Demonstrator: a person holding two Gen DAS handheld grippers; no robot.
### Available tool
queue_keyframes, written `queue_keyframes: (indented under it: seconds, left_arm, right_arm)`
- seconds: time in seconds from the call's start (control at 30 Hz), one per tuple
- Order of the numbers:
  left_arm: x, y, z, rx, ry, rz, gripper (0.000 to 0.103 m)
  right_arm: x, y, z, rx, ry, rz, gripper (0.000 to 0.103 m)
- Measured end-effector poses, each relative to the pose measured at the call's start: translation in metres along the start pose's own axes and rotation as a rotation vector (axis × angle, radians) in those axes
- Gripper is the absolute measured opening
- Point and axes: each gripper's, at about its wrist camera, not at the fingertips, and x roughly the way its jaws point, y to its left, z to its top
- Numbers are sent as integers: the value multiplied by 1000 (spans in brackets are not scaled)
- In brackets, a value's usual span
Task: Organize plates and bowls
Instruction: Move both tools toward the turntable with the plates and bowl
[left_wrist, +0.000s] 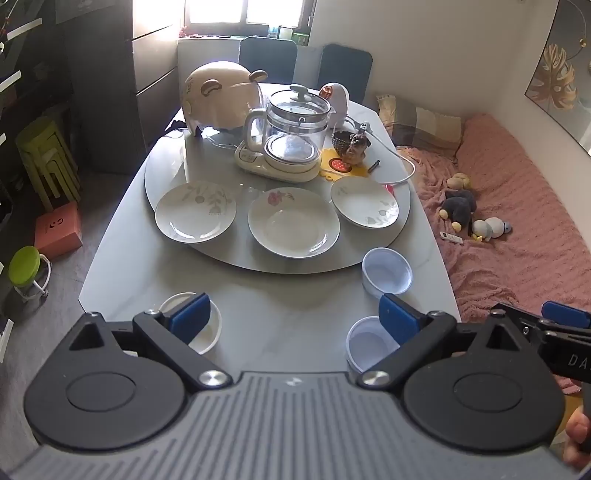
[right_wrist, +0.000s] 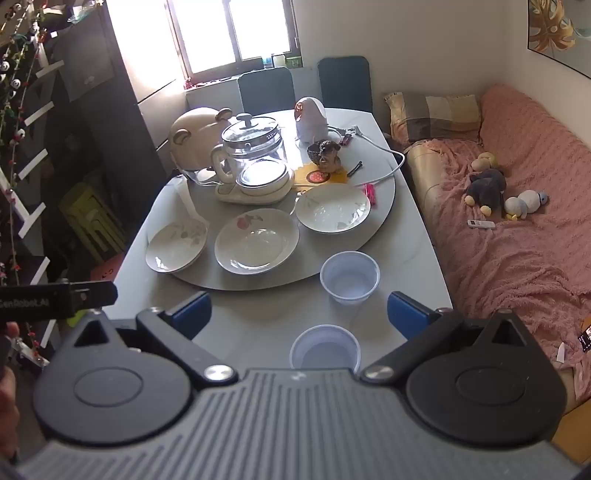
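- Three plates sit in a row on the grey turntable (left_wrist: 184, 254) in the left wrist view: left plate (left_wrist: 195, 212), middle plate (left_wrist: 293, 227), right plate (left_wrist: 364, 202), all well ahead of the left claw (left_wrist: 293, 321), none touching another
- Left claw is released, its blue pads spread wide with nothing between them, hovering over the near edge of the surface (left_wrist: 280, 295)
- White bowl (left_wrist: 207, 328) lies just behind the left pad, partly hidden by it; near clear bowl (left_wrist: 364, 345) sits partly behind the right pad, and far clear bowl (left_wrist: 386, 275) stands a little beyond, just off the turntable's rim
- Of the three bowls, the white one is on the left claw's own side, so I judge it the left's natural pick; the right claw shows at this view's far right edge, beside the clear bowls
- Two clear bowls line up in the right wrist view almost straight ahead of the right claw (right_wrist: 299, 314): near clear bowl (right_wrist: 325, 349) lies close in, centred between the pads and partly cut off by the claw body, far clear bowl (right_wrist: 349, 277) just beyond and slightly right
- Right claw is likewise released, pads wide apart and empty
- Plates lie further off here, on the turntable (right_wrist: 384, 192), with the kettle (right_wrist: 251, 162) behind them
- Right claw is plainly nearer the clear pair; nesting one into the other likely calls for a short drop forward onto a rim, and thin plastic may flex or skid under the pinch
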Motion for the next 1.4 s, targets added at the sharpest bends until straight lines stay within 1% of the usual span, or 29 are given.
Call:
queue_keyframes:
  seconds: [0.43,0.47,0.53,0.6,0.87,1.27,1.4]
  left_arm:
    - [-1,5,0,-4,-3,3,99]
    - [-4,2,-3,-5,-6,2,99]
    - [-5,-1,-1,-4,-9,3,99]
    - [-5,-1,-1,-3,-11,6,99]
    - [-6,1,-2,-4,-16,6,99]
    - [-10,2,-1,-12,-24,6,99]
    - [-12,0,-1,1,-30,5,99]
  right_arm:
    - [-4,-1,2,-6,-6,7,103]
    - [3,-5,1,-2,-3,6,103]
    - [1,-6,0,-4,-6,4,103]
    - [-1,0,0,-10,-8,-1,103]
    - [1,3,0,-22,-6,2,103]
    - [1,3,4,-15,-12,-1,103]
    - [1,2,2,-15,-15,-3,103]
